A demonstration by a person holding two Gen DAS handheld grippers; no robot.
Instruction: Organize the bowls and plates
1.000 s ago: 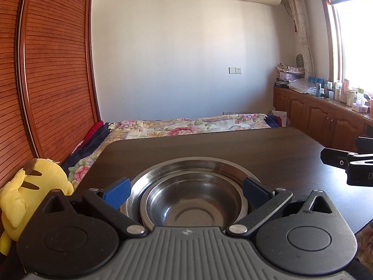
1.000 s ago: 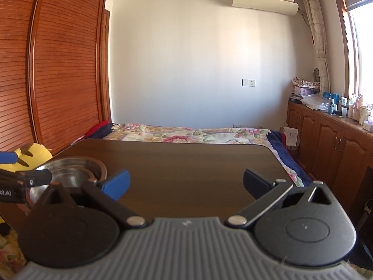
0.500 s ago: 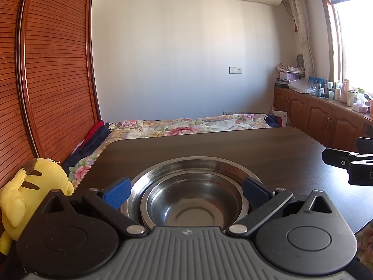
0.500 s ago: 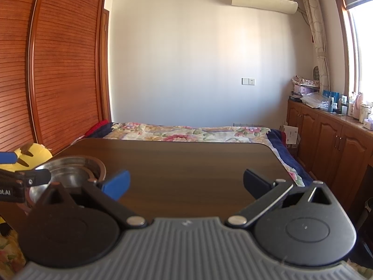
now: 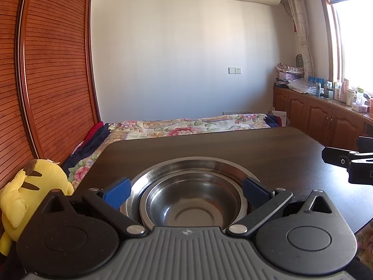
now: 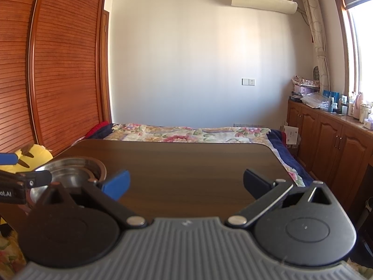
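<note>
Two steel pieces, small round bowl (image 5: 190, 206) nested in wide shallow bowl (image 5: 194, 166), sit at our dark wooden table's (image 5: 233, 147) near-left corner, seemingly finished; left gripper (image 5: 186, 190) and right gripper (image 6: 186, 183) both spread, empty.

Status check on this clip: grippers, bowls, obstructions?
Left gripper open, straddling nested steel bowls. Right gripper open, empty, over bare table. Nothing blocking.
</note>
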